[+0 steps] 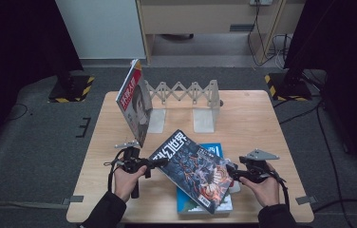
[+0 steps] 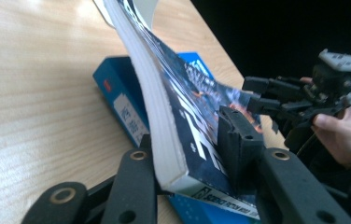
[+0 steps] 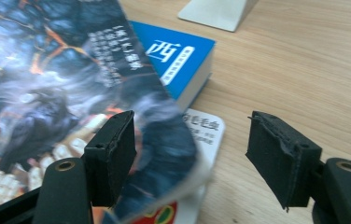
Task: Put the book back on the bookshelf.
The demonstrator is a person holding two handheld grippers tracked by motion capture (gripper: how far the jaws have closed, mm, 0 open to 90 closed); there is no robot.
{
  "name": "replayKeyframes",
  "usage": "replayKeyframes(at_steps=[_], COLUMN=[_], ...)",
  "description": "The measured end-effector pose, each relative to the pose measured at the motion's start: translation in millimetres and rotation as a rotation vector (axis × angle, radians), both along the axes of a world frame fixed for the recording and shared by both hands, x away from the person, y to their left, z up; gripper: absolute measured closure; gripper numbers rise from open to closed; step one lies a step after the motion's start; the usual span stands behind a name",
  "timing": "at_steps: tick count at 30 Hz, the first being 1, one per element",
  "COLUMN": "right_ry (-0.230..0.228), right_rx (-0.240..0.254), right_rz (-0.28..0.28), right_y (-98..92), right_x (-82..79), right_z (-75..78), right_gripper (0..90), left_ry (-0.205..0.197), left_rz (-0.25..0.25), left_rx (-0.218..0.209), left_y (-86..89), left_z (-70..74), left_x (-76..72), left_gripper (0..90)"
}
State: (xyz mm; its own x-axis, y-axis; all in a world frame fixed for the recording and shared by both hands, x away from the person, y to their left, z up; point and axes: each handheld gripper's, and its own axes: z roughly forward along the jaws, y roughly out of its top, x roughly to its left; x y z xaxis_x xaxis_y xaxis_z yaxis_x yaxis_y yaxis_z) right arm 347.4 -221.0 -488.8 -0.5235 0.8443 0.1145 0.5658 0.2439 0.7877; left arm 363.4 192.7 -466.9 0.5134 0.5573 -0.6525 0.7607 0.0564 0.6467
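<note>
A dark science-fiction magazine (image 1: 191, 168) hangs tilted above a blue book (image 1: 213, 149) near the table's front edge. My left gripper (image 1: 160, 163) is shut on the magazine's spine end; in the left gripper view both jaws press the thick white page block and the cover (image 2: 183, 98). My right gripper (image 1: 231, 173) sits at the magazine's right corner. In the right gripper view it stands open (image 3: 190, 144), and the bent cover corner (image 3: 61, 70) overlaps its left jaw without being pinched. Under the magazine lie the blue book (image 3: 173, 56) and a white booklet (image 3: 206, 128).
A red-covered magazine (image 1: 133, 102) leans upright against the left end of a white expanding book rack (image 1: 186, 92) at the back of the wooden table (image 1: 252, 118). The rack's right plate (image 1: 205, 114) stands bare. Hazard-striped stand feet flank the table on the floor.
</note>
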Motion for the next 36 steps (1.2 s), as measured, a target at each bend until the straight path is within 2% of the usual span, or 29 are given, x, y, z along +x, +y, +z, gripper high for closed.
replayKeyframes(at_steps=[8,10,15,20,29,31,33,36], right_ry=[0.006,0.005,0.005,0.007,0.015,0.021,0.033,0.043], right_rx=[-0.003,-0.002,-0.031,-0.041,-0.062,-0.073,-0.087,-0.101], right_rz=[-0.039,-0.048,-0.064,-0.089,-0.116,-0.115,-0.116,-0.122], right_y=[-15.4,-19.5,-28.5,-36.3,-46.6,-48.5,-50.6,-53.3], right_x=[4.6,5.4,7.4,8.5,11.7,12.7,13.7,15.1], right_z=[-0.7,-1.0,-3.1,-4.3,-8.1,-10.1,-12.5,-15.7], right_gripper=[30.7,30.3,30.2,29.7,26.7,26.1,24.7,23.8], left_ry=[-0.007,-0.008,-0.025,-0.037,-0.103,-0.116,-0.139,-0.157], left_rz=[0.033,0.041,0.053,0.070,0.087,0.086,0.081,0.086], left_rx=[-0.024,-0.041,-0.067,-0.096,-0.103,-0.117,-0.099,-0.102], left_y=[4.8,4.2,3.5,3.1,-1.0,-2.5,-3.8,-4.3], left_z=[19.5,24.4,38.2,52.3,82.1,88.2,94.0,101.4], left_x=[2.3,2.7,5.0,7.6,10.7,11.1,11.6,12.1], left_gripper=[72.7,73.9,76.7,79.6,81.6,81.6,81.6,81.6])
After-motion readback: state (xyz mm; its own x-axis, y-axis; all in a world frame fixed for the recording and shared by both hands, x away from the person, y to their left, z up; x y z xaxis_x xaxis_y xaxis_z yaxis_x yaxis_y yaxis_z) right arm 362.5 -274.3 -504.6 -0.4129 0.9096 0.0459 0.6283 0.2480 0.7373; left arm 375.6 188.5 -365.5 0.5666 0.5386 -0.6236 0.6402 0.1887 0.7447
